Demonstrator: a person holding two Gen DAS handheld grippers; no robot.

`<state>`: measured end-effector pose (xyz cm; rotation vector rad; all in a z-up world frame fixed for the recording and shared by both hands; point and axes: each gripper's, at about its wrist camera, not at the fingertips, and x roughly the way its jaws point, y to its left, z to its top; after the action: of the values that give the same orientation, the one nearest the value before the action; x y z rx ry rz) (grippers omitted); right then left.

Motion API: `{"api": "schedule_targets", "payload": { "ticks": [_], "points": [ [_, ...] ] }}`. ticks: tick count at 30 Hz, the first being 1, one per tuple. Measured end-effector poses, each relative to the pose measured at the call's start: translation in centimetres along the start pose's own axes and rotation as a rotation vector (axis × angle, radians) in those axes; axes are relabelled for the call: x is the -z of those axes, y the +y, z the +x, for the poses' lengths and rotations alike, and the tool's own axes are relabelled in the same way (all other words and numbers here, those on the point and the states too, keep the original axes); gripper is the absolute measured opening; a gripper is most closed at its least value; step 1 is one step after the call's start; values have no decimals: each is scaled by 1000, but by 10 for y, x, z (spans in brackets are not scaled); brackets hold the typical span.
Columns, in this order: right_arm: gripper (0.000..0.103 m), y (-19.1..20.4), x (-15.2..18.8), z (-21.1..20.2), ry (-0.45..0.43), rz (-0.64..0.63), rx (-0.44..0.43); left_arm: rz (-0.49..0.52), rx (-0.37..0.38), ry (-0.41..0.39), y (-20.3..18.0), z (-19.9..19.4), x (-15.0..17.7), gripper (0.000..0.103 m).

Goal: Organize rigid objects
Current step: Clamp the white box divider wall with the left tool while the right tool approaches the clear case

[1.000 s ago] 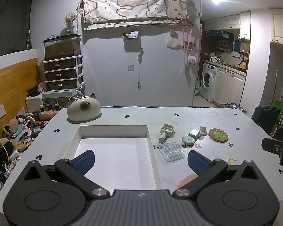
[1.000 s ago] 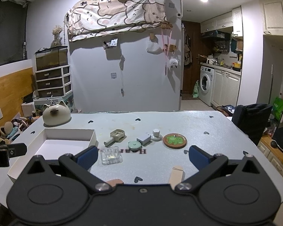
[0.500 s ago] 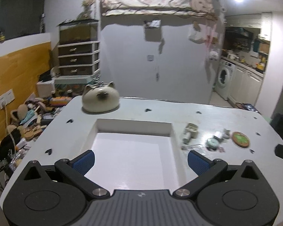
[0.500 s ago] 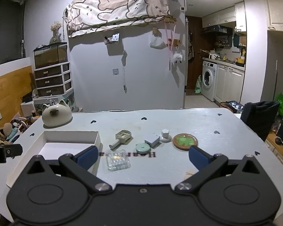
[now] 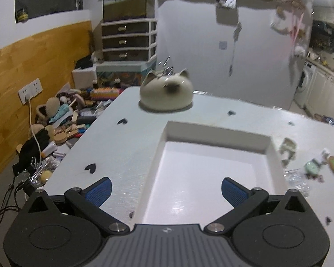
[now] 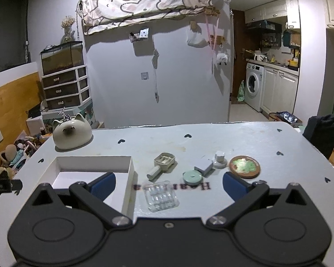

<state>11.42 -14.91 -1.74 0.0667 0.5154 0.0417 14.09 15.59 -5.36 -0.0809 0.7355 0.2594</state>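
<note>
Starting phase: nothing picked yet, white tray holds nothing on bench. Right tool spread wide, empty, hovering near clear plastic case; beige handled piece, green disc, white block, white knob, round coaster clustered right of tray. Left tool wide, empty, over tray's left rim; view blurred. Next move likely: lower right tool, straddle clear case, close, carry into tray. Case flat, slippery; edge grip needed.
</note>
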Motion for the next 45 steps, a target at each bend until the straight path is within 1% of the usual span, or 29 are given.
{"api": "schedule_targets", "payload": {
  "ticks": [4, 10, 18, 22, 24, 26, 29, 32, 33, 34, 35, 38, 39, 41, 43, 44, 45],
  "points": [
    [103, 12, -1, 13, 12, 11, 10, 13, -23, 60, 16, 32, 1, 103],
    [103, 23, -1, 31, 23, 39, 29, 35, -36, 156, 35, 71, 10, 103],
    [103, 29, -1, 58, 49, 74, 97, 94, -30, 294, 47, 104, 35, 103],
    [103, 28, -4, 72, 68, 69, 109, 100, -33, 336, 53, 112, 41, 103],
    [103, 30, -5, 80, 73, 42, 115, 96, -37, 348, 54, 115, 42, 103],
    [103, 29, -6, 89, 82, 16, 106, 76, -24, 345, 57, 115, 43, 103],
    [103, 26, -7, 106, 97, -14, 91, 72, -4, 331, 58, 115, 45, 103],
    [103, 23, -6, 129, 141, -62, 75, 38, 21, 340, 64, 118, 44, 103],
    [103, 21, -4, 137, 157, -80, 49, 14, 30, 353, 67, 120, 44, 103],
    [103, 20, -2, 145, 174, -95, 24, 12, 30, 356, 68, 120, 43, 103],
    [103, 20, 0, 153, 190, -109, 17, 15, 30, 360, 68, 120, 42, 103],
    [102, 21, 7, 176, 240, -175, 39, 16, 30, 370, 68, 121, 42, 103],
    [100, 20, 9, 183, 255, -189, 32, 18, 31, 369, 67, 120, 42, 101],
    [97, 17, 13, 196, 297, -202, 5, 31, 46, 344, 64, 115, 41, 88],
    [97, 14, 17, 207, 335, -208, -26, 34, 59, 322, 62, 112, 38, 62],
    [96, 13, 18, 211, 354, -210, -41, 36, 67, 318, 61, 111, 37, 58],
    [96, 13, 20, 216, 373, -211, -58, 40, 77, 320, 59, 110, 36, 50]
  ]
}}
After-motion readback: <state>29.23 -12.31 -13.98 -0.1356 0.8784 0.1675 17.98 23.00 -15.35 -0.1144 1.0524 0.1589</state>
